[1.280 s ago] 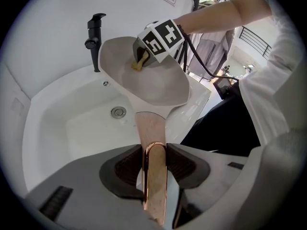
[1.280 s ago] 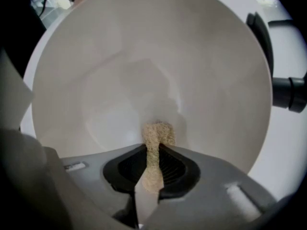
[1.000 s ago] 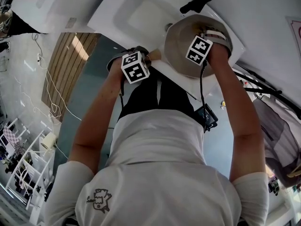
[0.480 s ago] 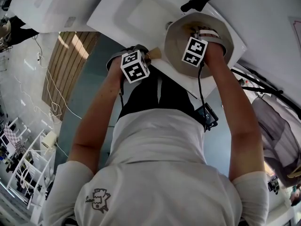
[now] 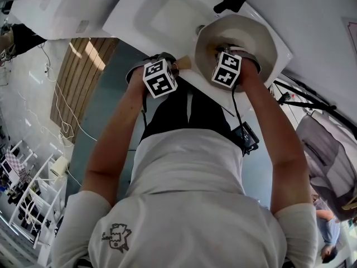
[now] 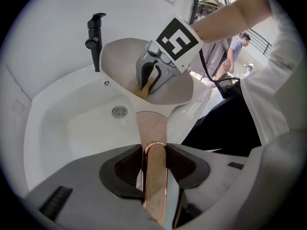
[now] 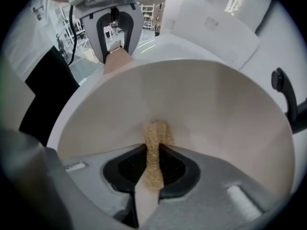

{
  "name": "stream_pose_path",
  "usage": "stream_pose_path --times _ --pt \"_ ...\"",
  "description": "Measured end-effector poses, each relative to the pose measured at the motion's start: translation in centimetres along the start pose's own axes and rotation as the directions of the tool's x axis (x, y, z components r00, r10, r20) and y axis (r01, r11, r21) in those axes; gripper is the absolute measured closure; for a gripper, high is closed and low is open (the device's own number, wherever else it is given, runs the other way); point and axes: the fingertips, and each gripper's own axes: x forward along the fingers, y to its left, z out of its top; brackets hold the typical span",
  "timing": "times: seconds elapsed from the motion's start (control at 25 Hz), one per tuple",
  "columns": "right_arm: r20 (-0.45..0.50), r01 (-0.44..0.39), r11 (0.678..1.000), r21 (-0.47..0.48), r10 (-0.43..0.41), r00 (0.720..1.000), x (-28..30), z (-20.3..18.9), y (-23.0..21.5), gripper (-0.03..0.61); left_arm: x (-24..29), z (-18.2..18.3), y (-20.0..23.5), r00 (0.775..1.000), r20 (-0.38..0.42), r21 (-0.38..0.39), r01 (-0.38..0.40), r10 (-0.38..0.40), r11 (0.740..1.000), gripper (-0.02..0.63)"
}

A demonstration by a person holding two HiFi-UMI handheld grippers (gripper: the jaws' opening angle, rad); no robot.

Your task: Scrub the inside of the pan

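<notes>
Two grippers are in use, and both are engaged. The jaws of the left gripper (image 6: 153,166) are clamped on the copper-coloured handle (image 6: 152,131) of the pan (image 5: 255,33), which runs straight out between the pads toward the bowl. The jaws of the right gripper (image 7: 152,169) are closed on a coarse tan scouring pad (image 7: 156,137). The pad's free end protrudes past the jaw tips and lies against the pale inner wall of the pan, low down on the side nearest that gripper.

The pan is at the right end of the white basin (image 6: 67,128), just beside the black tap (image 5: 233,0). It is tilted, with its mouth turned toward the right gripper, which points steeply down into it. The underside appears to rest on the basin rim, though no view confirms contact. The basin's drain (image 6: 119,111) lies uncovered to the left of the pan.
</notes>
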Motion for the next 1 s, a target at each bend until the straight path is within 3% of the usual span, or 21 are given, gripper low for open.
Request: stream_pose_path --times 0.2,0.44,0.64,0.8,1.0 --pt "0.01 -0.113 0.993 0.024 0.112 0.994 0.2 -0.5 2.6 0.514 0.1 0.0 0.0 1.0 0.001 -0.002 0.0 0.0 1.0 0.457" --pt "0.033 -0.24 0.959 0.152 0.238 0.971 0.0 -1.2 5.0 0.514 0.1 0.0 0.0 1.0 -0.001 0.002 -0.002 0.002 1.0 0.457" --pt "0.077 -0.315 0.901 0.298 0.306 0.949 -0.2 -2.1 6.0 0.512 0.2 0.0 -0.2 1.0 -0.001 0.001 -0.008 0.008 1.0 0.457" --pt "0.077 -0.323 0.851 0.413 0.321 0.944 -0.6 -3.3 5.8 0.512 0.1 -0.1 -0.2 1.0 -0.006 -0.002 -0.007 0.007 1.0 0.457" --pt "0.092 -0.364 0.799 0.479 0.367 0.926 -1.0 -3.7 6.6 0.511 0.3 0.0 -0.2 1.0 -0.017 0.005 -0.015 0.015 1.0 0.457"
